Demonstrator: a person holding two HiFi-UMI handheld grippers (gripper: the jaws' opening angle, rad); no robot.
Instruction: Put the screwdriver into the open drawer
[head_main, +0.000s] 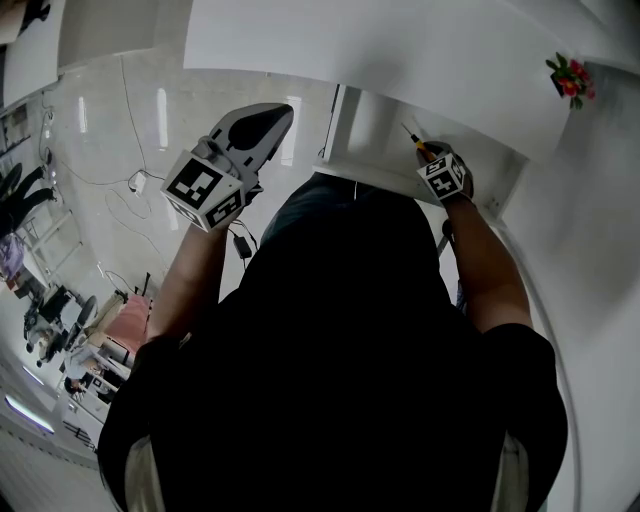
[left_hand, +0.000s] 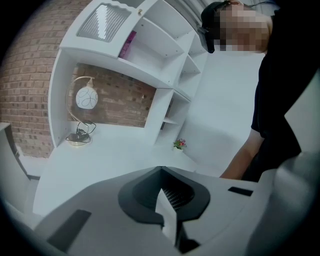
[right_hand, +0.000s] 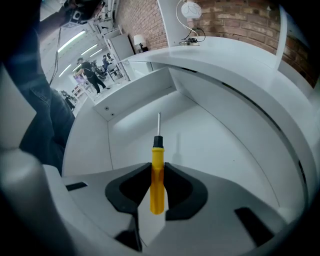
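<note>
White laminate fills most of what we see: a desk (left_hand: 115, 157) with a shelf unit (left_hand: 160, 55) rising from it, set against a brick wall (left_hand: 30, 90). Under the desk edge the drawer (right_hand: 142, 97) stands pulled open, its pale floor bare. In the head view the person's dark shirt (head_main: 340, 350) takes up the lower half of the picture, with both forearms reaching up and away from it.

The left gripper (head_main: 275, 118) is held up at the person's left, well apart from the drawer. In its own view its jaws are together with nothing between them, and it points across the desk top toward the shelves.

The right gripper (right_hand: 158, 166) is out over the open drawer, and its jaws are clamped on the screwdriver (right_hand: 157, 195). They grip the yellow handle on both sides. The black collar and the thin metal shaft stick out past the jaw tips and point toward the drawer's far wall. A thin shadow of the shaft falls on the drawer floor just beside it. In the head view we see the tool above the drawer opening.

On the desk, a lamp (left_hand: 84, 100) with a round white shade stands under the shelves. A tiny pot of flowers (left_hand: 179, 144) sits farther along.
</note>
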